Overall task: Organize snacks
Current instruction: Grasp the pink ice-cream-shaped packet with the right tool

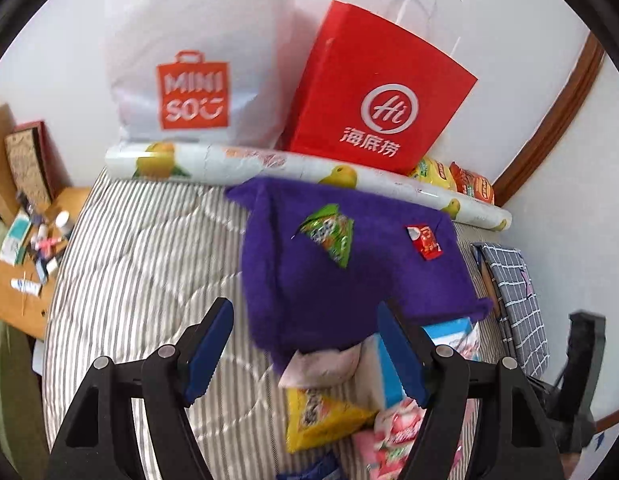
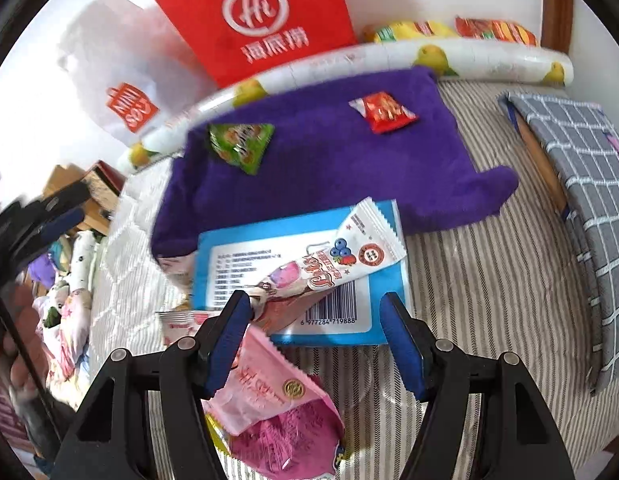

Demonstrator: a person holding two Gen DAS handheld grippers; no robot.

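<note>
On the purple towel (image 2: 321, 152), spread over the striped bed (image 2: 489, 280), lie two small snacks: a green packet (image 2: 241, 144) toward its left side and a red packet (image 2: 383, 114) toward its right, well apart. At the towel's near edge a blue-and-white flat pack (image 2: 385, 280) lies partly under it, with a long white wrapper (image 2: 349, 248) across the pack. Pink bags (image 2: 269, 408) and a yellow packet (image 1: 317, 412) are heaped nearer still.

The right gripper (image 2: 313, 344) hangs over this heap with jaws apart, nothing pinched. The left gripper (image 1: 301, 356) is likewise spread and empty above the bed.

Along the bed's far edge runs a lemon-printed roll (image 1: 269, 168); behind it stand a white shopping bag (image 1: 193, 60) and a red paper bag (image 1: 377, 96). A checked pillow (image 2: 581, 184) lies at the right edge.
</note>
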